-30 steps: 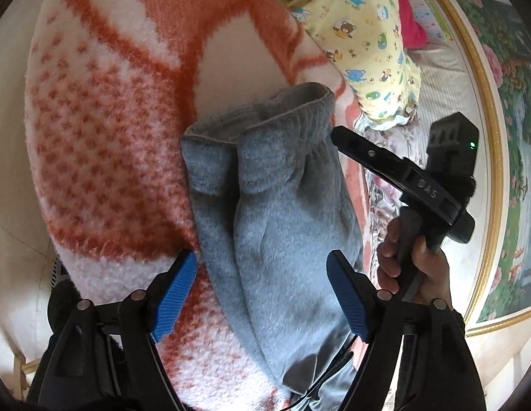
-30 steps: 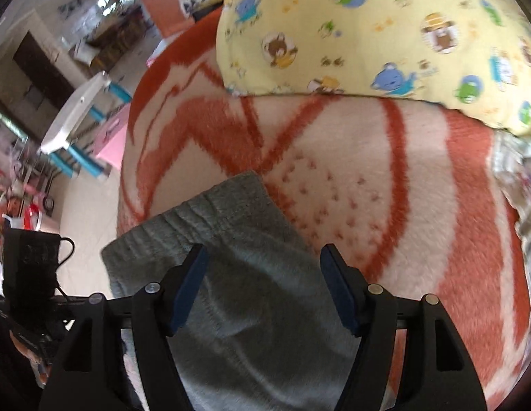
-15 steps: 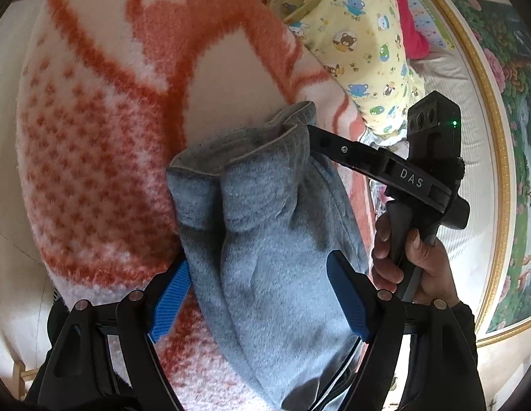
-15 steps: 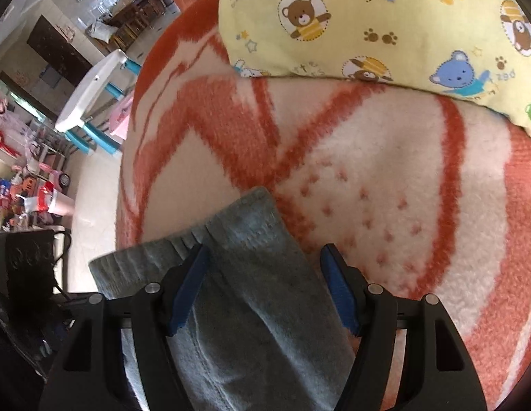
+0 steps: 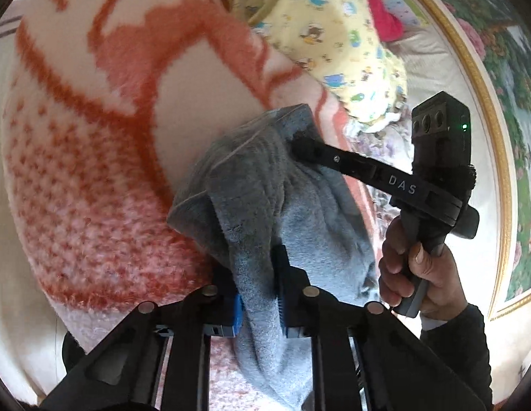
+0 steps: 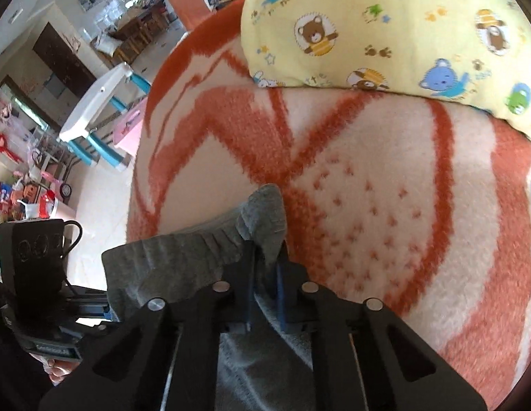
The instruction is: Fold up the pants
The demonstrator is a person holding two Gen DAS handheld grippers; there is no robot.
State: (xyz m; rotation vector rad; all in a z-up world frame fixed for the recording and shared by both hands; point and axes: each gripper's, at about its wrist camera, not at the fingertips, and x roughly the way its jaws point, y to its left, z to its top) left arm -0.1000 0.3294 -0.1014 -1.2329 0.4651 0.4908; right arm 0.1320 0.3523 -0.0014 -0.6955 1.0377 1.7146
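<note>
Both your left gripper (image 5: 258, 286) and right gripper (image 6: 265, 282) are clamped on the grey pants (image 5: 265, 185). They lie bunched on the orange-and-white blanket (image 6: 385, 178), with the yellow bear-print cloth (image 6: 402, 27) at its far side.

The letters "DAS" stand in white on the black body of the right gripper (image 5: 301, 149), seen from the left wrist camera, just ahead of the handle that the person's hand (image 5: 421, 270) grips. On the yellow cartoon-print cloth (image 6: 402, 27), small blue lettering sits beside a blue animal figure, but it is too small and bent to read. Posters on the far wall in the right wrist view carry print that is too blurred to make out.
</note>
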